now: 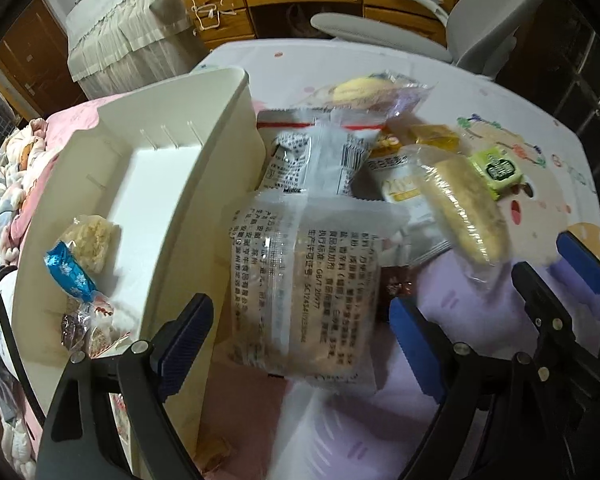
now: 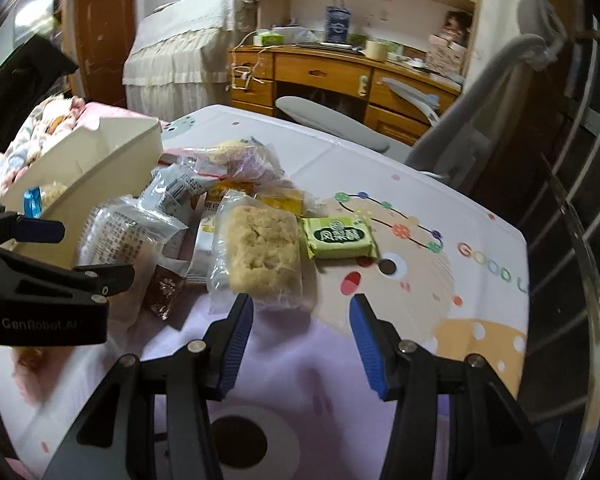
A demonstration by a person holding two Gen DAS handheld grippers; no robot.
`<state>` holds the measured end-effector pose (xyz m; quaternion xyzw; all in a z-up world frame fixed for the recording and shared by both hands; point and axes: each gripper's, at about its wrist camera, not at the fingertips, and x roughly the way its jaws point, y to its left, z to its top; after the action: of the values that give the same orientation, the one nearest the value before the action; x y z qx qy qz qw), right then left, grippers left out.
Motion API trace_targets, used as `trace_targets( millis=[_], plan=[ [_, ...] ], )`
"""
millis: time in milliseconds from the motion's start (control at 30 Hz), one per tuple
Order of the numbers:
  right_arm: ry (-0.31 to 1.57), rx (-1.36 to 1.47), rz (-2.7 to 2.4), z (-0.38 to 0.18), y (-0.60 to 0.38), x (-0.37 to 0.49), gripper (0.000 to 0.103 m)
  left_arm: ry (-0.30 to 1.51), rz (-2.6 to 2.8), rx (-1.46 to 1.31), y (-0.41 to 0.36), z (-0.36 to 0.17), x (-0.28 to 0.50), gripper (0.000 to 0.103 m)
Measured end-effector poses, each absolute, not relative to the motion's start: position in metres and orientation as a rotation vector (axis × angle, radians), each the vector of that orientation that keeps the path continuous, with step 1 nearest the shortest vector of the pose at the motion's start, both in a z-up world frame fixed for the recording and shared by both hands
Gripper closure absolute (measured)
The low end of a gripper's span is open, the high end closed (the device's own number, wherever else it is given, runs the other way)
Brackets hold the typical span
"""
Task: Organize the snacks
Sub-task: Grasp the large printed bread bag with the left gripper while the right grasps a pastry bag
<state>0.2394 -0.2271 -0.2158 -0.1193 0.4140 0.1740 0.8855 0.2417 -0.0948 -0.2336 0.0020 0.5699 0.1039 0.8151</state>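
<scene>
in the left wrist view the left tongs are spread around a clear printed packet beside the white bin, which holds a rice cake and blue candy; close squarely on its middle. in the right wrist view the right tongs are spread, empty, just short of a crispy bar on the surface.

Bench: covered with a cartoon cloth.
Left side: a cream box sits on it.
Middle: a pile of snack packets.
Beside pile: green packet, lying flat.
</scene>
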Motion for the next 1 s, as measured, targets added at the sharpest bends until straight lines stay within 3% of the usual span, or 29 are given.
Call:
trace_targets(
  millis=[467, 667, 767, 1000],
  plan=[
    [0.85, -0.268, 0.441, -0.239, -0.213, 0.263, 0.052, 1.27, 0.22, 0.138, -0.107, -0.261, 0.264, 0.015],
    [0.898, -0.131, 0.474, -0.237, -0.225, 0.276, 0.046, 1.269, 0.209, 0.166, -0.112, -0.264, 0.269, 0.015],
    [0.93, -0.063, 0.487, -0.236, -0.229, 0.285, 0.04, 1.269, 0.209, 0.167, -0.112, -0.263, 0.27, 0.018],
    [0.975, 0.002, 0.498, -0.235, -0.222, 0.296, 0.037, 1.26, 0.204, 0.185, -0.106, -0.263, 0.266, 0.025]
  ],
)
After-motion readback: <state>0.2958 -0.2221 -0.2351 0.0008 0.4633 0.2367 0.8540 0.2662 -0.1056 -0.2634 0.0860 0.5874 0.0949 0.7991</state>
